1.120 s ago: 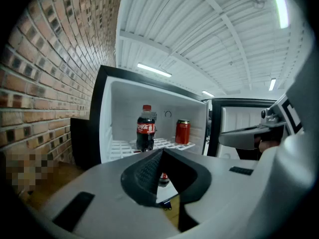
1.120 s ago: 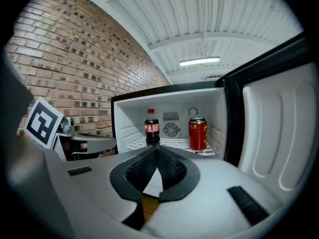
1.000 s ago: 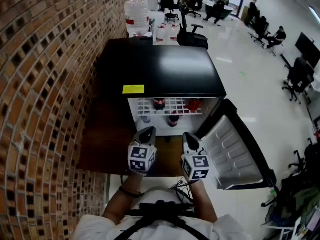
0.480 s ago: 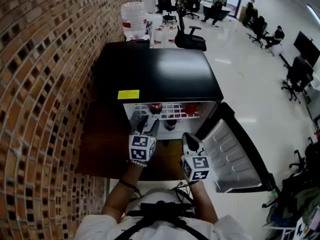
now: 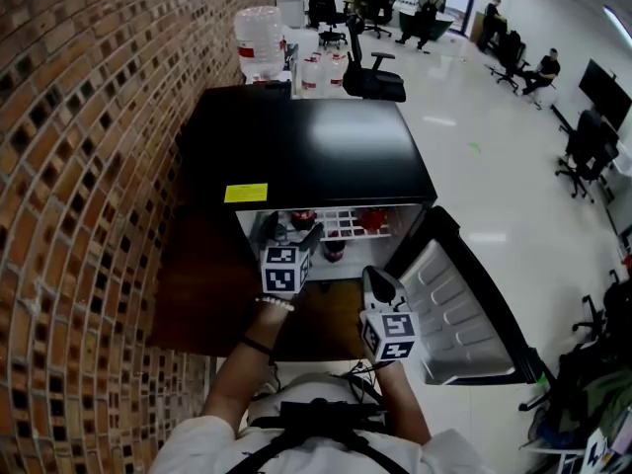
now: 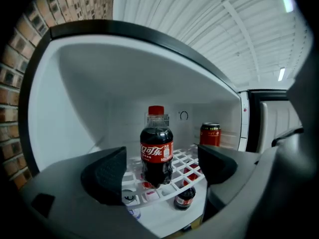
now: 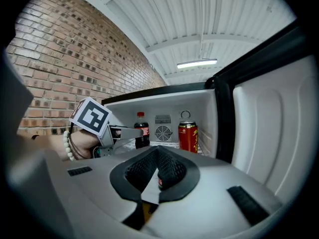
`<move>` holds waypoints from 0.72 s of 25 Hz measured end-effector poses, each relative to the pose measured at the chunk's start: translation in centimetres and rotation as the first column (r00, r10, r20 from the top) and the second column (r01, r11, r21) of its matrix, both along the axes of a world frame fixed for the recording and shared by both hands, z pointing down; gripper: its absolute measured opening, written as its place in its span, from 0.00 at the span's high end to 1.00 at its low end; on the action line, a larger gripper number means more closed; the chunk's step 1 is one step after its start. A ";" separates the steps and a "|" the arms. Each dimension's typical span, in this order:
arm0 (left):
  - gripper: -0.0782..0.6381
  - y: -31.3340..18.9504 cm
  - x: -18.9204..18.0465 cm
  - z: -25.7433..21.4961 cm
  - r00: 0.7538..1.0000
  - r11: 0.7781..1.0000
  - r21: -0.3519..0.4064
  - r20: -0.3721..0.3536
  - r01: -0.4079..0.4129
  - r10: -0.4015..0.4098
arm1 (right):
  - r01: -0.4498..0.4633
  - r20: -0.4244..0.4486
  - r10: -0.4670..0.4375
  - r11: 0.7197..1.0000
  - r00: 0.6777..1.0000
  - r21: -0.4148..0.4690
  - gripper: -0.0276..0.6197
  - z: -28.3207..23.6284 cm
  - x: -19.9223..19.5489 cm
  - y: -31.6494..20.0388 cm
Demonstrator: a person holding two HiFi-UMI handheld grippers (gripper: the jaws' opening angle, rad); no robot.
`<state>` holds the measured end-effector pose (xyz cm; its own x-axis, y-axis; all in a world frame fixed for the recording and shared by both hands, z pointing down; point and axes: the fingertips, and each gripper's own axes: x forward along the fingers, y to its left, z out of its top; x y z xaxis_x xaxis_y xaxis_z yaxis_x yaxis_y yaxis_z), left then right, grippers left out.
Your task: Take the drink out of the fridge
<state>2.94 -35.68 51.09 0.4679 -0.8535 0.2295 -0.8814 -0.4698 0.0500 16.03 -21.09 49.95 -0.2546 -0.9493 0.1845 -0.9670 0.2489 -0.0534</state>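
Bottle stands upright on shelf, dead ahead of left gripper, lined up with its wide, just-opened jaws, untouched. Right gripper hangs back, jaws together, empty.

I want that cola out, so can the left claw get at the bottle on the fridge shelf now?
Probably yes: the left claw has just been opening its jaws, nothing between them yet; the cola bottle stands straight ahead on the wire shelf, and the door is open.
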 end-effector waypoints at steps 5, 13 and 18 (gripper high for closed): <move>0.18 -1.3 0.2 0.2 1.000 1.000 -0.005 0.010 0.018 -0.018 | -0.011 0.006 0.011 1.000 1.000 -0.007 0.95 0.4 0.8 0.0; 0.16 -2.9 0.7 0.7 1.000 1.000 -0.006 0.019 0.024 -0.024 | -0.009 -0.001 0.009 1.000 1.000 -0.008 0.95 0.3 1.1 -0.2; 0.17 -3.9 1.1 0.8 1.000 1.000 -0.011 0.012 0.026 -0.026 | -0.012 -0.003 0.012 1.000 1.000 -0.007 0.95 0.2 1.4 -0.2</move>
<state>4.01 -39.60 51.92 0.4430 -0.8625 0.2447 -0.8937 -0.4463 0.0449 17.42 -21.31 50.17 -0.2424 -0.9511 0.1916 -0.9702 0.2368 -0.0519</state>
